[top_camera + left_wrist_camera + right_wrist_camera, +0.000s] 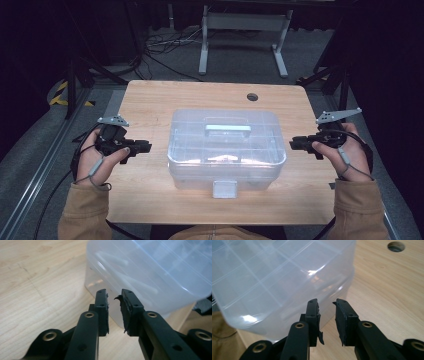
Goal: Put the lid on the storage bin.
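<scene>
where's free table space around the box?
Bare wood behind the clear box, up to the round hole. Side strips are free, but the left gripper and right gripper hover there. The table front strip is narrow, crowded by the latch.

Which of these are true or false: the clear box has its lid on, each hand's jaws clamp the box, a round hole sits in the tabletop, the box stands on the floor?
1. The clear plastic box has its lid on, handle on top. True.
2. The left gripper and right gripper clamp the box. False: both sets of jaws stand apart with nothing between them, one at each side of the box.
3. A round hole sits in the wooden table. True.
4. The box stands on the floor. False: it rests on the table.
</scene>
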The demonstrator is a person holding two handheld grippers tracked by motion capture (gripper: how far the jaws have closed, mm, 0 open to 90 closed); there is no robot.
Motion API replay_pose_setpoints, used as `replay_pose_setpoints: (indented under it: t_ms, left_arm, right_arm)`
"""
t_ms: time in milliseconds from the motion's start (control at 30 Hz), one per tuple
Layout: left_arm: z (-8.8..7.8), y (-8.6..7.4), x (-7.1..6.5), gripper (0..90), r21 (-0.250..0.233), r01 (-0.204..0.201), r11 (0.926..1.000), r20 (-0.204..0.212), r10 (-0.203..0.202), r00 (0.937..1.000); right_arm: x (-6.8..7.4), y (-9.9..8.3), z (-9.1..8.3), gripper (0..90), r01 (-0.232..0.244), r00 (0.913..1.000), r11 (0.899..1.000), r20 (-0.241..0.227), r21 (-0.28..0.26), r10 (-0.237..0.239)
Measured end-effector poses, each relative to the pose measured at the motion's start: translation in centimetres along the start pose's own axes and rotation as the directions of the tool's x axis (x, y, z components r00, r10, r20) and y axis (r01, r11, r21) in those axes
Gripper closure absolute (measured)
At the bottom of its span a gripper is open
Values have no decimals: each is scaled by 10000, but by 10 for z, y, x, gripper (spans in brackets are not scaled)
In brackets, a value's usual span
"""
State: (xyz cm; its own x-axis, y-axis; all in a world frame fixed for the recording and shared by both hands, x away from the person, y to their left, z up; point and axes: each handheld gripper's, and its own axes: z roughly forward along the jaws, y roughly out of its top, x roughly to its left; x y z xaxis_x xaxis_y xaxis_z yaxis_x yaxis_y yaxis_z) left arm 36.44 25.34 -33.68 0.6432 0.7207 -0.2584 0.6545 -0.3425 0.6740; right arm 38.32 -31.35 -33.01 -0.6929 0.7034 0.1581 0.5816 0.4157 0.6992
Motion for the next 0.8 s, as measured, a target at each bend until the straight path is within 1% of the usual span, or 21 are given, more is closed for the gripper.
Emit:
replay_pose_setpoints:
  t_ms: [67,100,133,200,233,267,300,333,500,600,633,667,733,800]
  left_arm:
    - [2,-1,3,737,-143,108,9998,-193,-111,9998]
    - [3,-1,5,726,-171,151,9997,-366,-157,9992]
    - [5,-1,8,724,-251,276,9993,-516,-288,9983]
    - [7,-2,11,717,-394,429,9983,-637,-454,9969]
    - [11,-3,16,718,-418,509,9978,-631,-535,9966]
    - [11,-3,16,714,-418,509,9978,-631,-535,9966]
    - [14,-3,17,714,-496,566,9972,-656,-598,9961]
    - [16,-3,19,713,-505,627,9968,-685,-661,9955]
    - [27,-5,28,703,-566,686,9960,-863,-733,9936]
    - [34,-7,33,694,-572,749,9956,-876,-797,9930]
    - [36,-7,35,687,-556,718,9959,-916,-766,9928]
    - [38,-8,37,678,-621,773,9951,-976,-832,9917]
    - [43,-10,41,643,-767,750,9942,-1046,-828,9911]
    - [46,-12,43,625,-807,771,9938,-1095,-858,9903]
  right_arm:
    - [-5,-2,1,719,-159,9998,9997,147,-159,162]
    - [-7,-2,1,713,-211,9996,9996,203,-198,215]
    - [-10,-3,2,709,-294,9992,9991,260,-290,302]
    - [-15,-5,4,696,-433,9983,9980,380,-468,451]
    - [-18,-7,6,692,-473,9978,9978,434,-469,494]
    - [-18,-7,6,692,-473,9978,9978,434,-469,494]
    - [-24,-10,8,681,-650,9962,9964,544,-536,679]
    - [-27,-11,10,679,-727,9954,9956,579,-585,761]
    - [-41,-19,17,654,-1056,9903,9916,830,-743,1117]
    - [-48,-23,21,638,-1150,9876,9903,981,-781,1225]
    - [-50,-25,23,625,-1190,9867,9897,1018,-799,1269]
    - [-53,-26,24,611,-1234,9856,9892,1060,-794,1314]
    - [-58,-30,29,583,-1283,9823,9886,1269,-784,1376]
    - [-62,-32,32,558,-1402,9783,9870,1427,-783,1503]
